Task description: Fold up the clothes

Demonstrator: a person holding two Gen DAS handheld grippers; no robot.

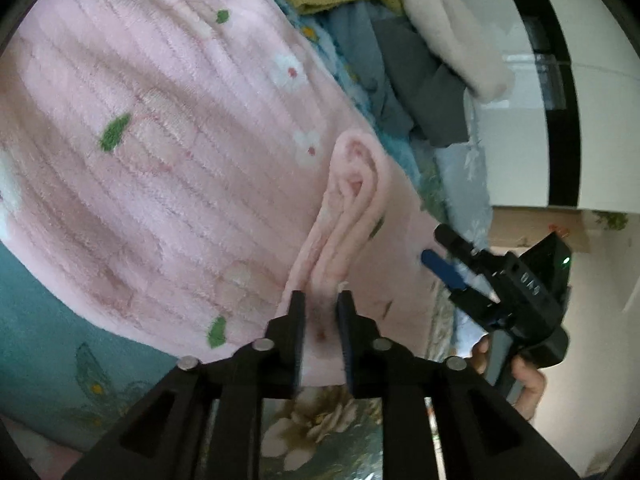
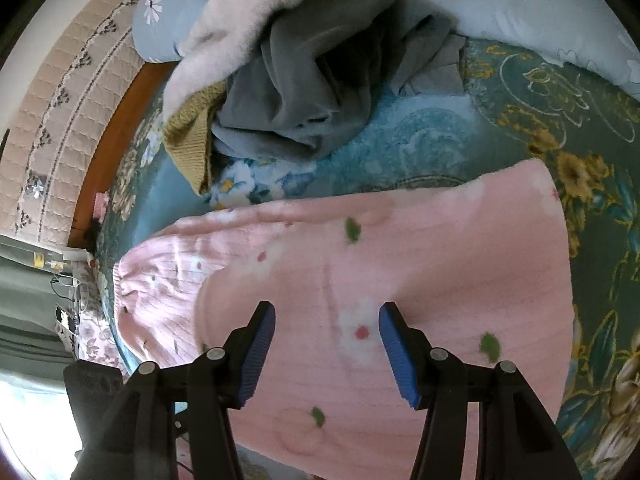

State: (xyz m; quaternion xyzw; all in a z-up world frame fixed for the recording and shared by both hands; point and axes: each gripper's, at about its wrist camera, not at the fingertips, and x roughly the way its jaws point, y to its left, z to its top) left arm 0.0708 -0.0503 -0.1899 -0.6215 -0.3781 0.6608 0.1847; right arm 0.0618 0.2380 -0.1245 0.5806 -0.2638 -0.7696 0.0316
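A pink fleece garment with white flowers and green leaves lies spread on the bed. In the left wrist view my left gripper is shut on a raised ridge of this fleece, which bunches up between the two pads. My right gripper hovers at the garment's right edge, held by a hand. In the right wrist view my right gripper stands open just above the pink garment, with nothing pinched between its blue pads.
A heap of clothes sits beyond the pink garment: a grey piece, a cream fluffy one and a mustard knit. The teal floral bedspread lies underneath, with a light blue daisy pillow and a quilted headboard behind.
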